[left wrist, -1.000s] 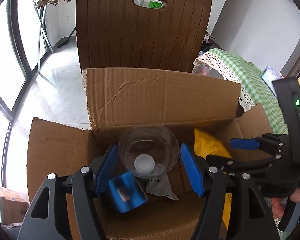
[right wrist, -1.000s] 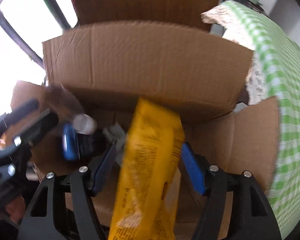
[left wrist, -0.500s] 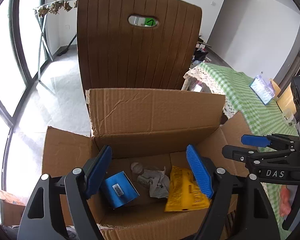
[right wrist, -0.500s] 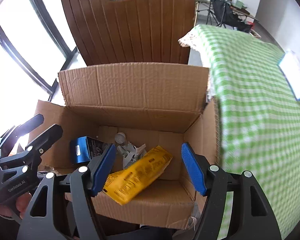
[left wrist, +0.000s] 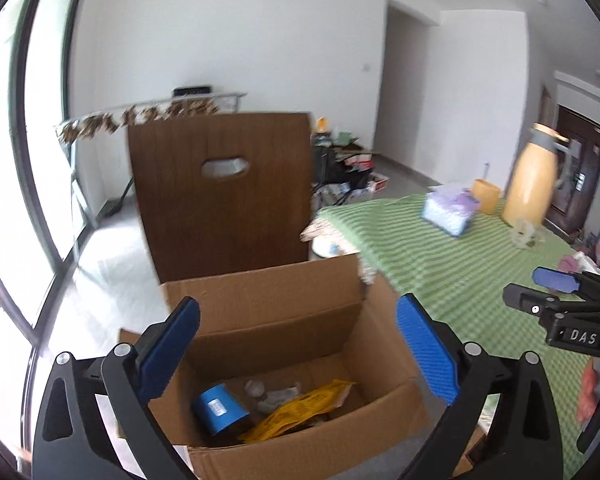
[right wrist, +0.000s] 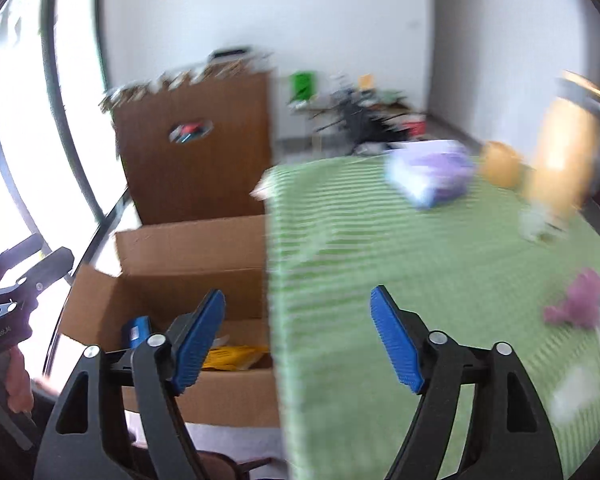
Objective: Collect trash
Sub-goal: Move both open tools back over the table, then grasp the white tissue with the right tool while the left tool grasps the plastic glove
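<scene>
An open cardboard box (left wrist: pixel 284 312) holds a blue carton (left wrist: pixel 219 407), a yellow wrapper (left wrist: pixel 300 408), crumpled paper and a clear bottle (left wrist: pixel 256 390). My left gripper (left wrist: pixel 298 350) is open and empty, raised above the box. My right gripper (right wrist: pixel 298 342) is open and empty, over the edge of the green checked table (right wrist: pixel 420 280); the box (right wrist: pixel 180 280) lies to its left, with the wrapper (right wrist: pixel 232 358) inside. A crumpled purple scrap (right wrist: pixel 578 304) and white scraps (right wrist: pixel 576 396) lie on the table at the right. The right gripper also shows in the left wrist view (left wrist: pixel 556 292).
A brown chair back (left wrist: pixel 220 196) stands behind the box. On the table are a tissue pack (left wrist: pixel 450 212), an orange cup (left wrist: pixel 486 196), a tall yellow bottle (left wrist: pixel 530 180) and a small glass (left wrist: pixel 524 236). Windows are at the left.
Both grippers rose away from the box and tilted up toward the room. The right gripper swung right over the table. The trash stays in the box.
</scene>
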Demonstrator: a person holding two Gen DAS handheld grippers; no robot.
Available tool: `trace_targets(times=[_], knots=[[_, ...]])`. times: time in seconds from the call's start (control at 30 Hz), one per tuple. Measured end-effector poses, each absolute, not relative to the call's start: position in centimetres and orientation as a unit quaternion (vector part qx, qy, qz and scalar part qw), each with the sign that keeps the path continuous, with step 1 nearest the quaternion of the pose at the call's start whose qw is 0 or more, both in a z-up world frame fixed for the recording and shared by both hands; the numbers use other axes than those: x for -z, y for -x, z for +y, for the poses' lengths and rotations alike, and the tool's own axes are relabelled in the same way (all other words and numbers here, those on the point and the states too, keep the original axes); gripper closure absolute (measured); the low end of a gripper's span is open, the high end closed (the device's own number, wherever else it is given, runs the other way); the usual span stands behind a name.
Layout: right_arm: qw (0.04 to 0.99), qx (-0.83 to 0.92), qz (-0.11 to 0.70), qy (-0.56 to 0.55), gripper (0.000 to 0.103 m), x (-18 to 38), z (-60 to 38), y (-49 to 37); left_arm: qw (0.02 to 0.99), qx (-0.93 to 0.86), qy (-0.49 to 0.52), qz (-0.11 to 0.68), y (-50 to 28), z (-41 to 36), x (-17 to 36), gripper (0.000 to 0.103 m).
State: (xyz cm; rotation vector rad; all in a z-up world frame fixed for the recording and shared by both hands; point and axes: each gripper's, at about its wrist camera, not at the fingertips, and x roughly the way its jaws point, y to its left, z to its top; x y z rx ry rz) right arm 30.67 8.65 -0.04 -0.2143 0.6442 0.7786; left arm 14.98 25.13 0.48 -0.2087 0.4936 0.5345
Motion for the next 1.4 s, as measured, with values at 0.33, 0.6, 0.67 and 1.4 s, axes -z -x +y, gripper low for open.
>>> trace_targets(times=[0.33,0.6,0.67,1.4], knots=[[0.948,-0.170,0.266,0.029,0.027,-0.9,-15.2,-28.4,0.964,-0.085,0.085,0.237,-21.0,9.5,-1.3,0.008],[0.963,0.029,0.269,-0.014,0.027,-0.5,-34.7,-24.7,0.967,0.063,0.041,0.245,-24.8,-5.1,-1.3,0.008],[0.956,0.079,0.282,-0.025,0.027,0.1,-39.3,-24.2,0.964,0.092,0.033,0.249,-25.4,-8.3,-1.3,0.008],[0.874,0.201,0.433,-0.090,0.052,9.5,-56.4,-31.1,0.887,0.246,-0.052,0.387,-32.4,-28.0,7.2,0.008]])
